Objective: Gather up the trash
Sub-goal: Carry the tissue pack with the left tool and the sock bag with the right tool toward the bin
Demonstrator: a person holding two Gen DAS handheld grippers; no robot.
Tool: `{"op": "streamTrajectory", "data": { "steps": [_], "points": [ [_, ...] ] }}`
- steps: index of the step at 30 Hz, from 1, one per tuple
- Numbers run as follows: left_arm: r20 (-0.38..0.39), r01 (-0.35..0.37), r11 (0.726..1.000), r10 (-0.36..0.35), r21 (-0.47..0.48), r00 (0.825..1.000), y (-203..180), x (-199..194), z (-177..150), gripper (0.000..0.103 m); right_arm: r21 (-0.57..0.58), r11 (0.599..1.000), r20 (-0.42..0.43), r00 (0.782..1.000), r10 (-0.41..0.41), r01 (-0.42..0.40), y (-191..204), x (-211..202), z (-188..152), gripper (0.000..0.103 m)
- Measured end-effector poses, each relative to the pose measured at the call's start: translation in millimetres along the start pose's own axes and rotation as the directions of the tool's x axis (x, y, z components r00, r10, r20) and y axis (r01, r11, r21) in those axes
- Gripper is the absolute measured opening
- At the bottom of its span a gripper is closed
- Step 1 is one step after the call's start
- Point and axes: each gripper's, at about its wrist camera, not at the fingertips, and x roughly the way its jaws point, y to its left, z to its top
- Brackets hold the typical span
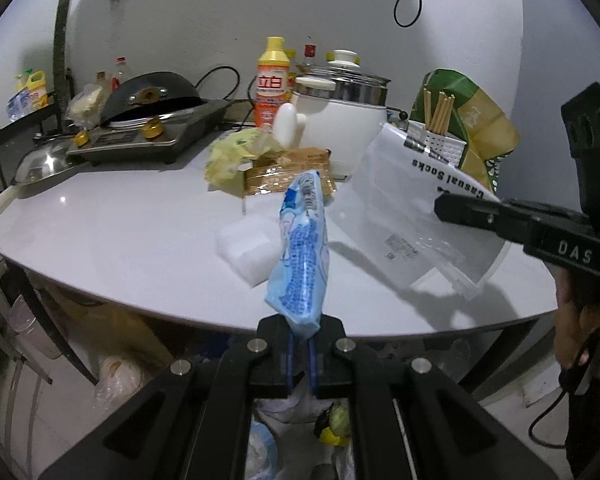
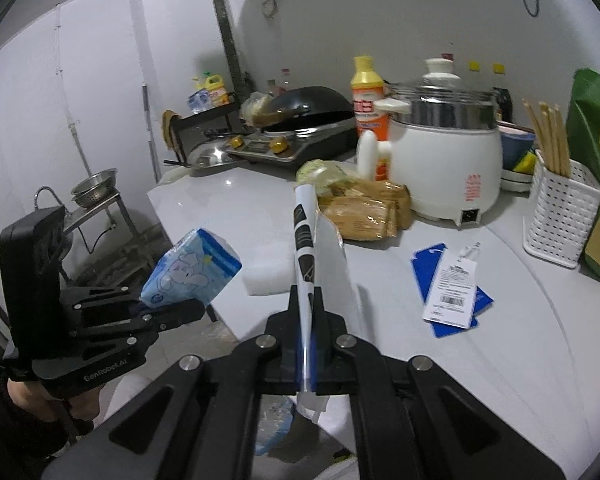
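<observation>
My left gripper [image 1: 300, 334] is shut on a light blue tissue pack wrapper [image 1: 302, 248] and holds it up over the front edge of the white table [image 1: 140, 224]; the pack also shows in the right wrist view [image 2: 192, 276]. My right gripper [image 2: 309, 320] is shut on a clear plastic sock bag with white and black print [image 2: 306, 248], held edge-on above the table. The same bag shows flat in the left wrist view [image 1: 408, 208], with the right gripper [image 1: 440, 208] at its right edge. Below the left gripper lies a bag of trash [image 1: 300, 412].
On the table lie a white foam block [image 1: 248, 246], brown cracker packs [image 2: 364, 208], yellow crumpled plastic [image 1: 232, 156], blue tags with a label [image 2: 452, 292], a white rice cooker [image 2: 444, 160], a chopstick basket [image 2: 560, 208], a detergent bottle [image 1: 272, 84] and a stove with wok [image 1: 148, 120].
</observation>
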Motion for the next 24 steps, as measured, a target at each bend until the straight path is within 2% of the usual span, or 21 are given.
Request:
{"op": "streamTrajectory", "data": {
  "steps": [6,10,24],
  "points": [
    [0.003,-0.018,1.0,0.018,-0.02,1.0,20,-17,-17,0.005,-0.061,0.998,0.003,0.999,0.036,-0.035,33,0,6,0.002],
    [0.001,-0.034,0.997,0.034,-0.067,0.999,41,-22,-29,0.005,-0.102,0.993,0.003,0.998,0.061,-0.06,57,0,9,0.002],
    [-0.059,-0.073,0.983,0.064,-0.168,0.996,97,-29,-82,0.005,-0.175,0.971,-0.08,0.985,0.151,-0.163,122,29,-4,0.002]
  ]
}}
